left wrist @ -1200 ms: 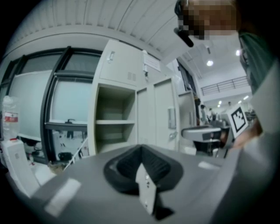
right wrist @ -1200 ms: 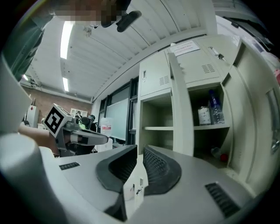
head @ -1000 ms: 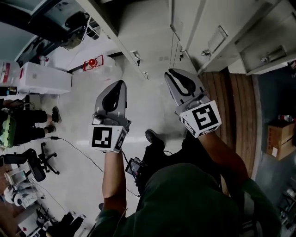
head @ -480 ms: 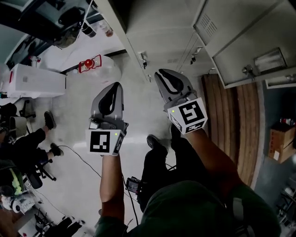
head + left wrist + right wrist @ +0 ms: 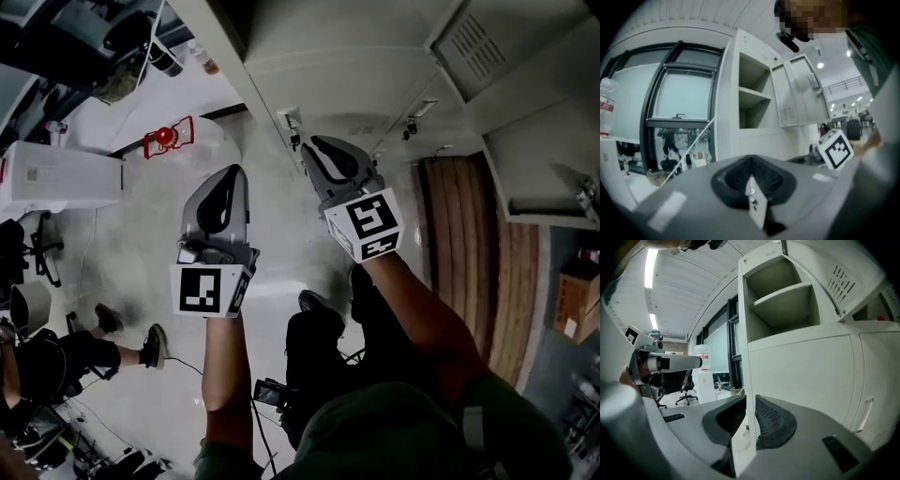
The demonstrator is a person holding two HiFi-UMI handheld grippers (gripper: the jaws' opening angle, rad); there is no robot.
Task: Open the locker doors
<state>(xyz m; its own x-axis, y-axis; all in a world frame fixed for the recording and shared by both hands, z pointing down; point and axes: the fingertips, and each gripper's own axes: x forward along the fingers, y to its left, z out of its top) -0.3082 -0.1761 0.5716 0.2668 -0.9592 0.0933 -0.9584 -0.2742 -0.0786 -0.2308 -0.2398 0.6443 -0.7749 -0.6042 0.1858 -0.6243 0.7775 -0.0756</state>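
We hold the left tool [image 5: 238, 174] closed and the right tool [image 5: 315, 146] narrowly parted, both empty, facing the locker [image 5: 801, 376] at the frame's right

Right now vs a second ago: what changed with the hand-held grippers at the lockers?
The right hand-held gripper moved left in the head view, closer to the left hand-held gripper and to the lockers' front edge. The left one barely shifted in frame. Nothing was taken hold of or let go. Unchanged: left jaws together, right jaws a slit apart and empty, neither touching a door.
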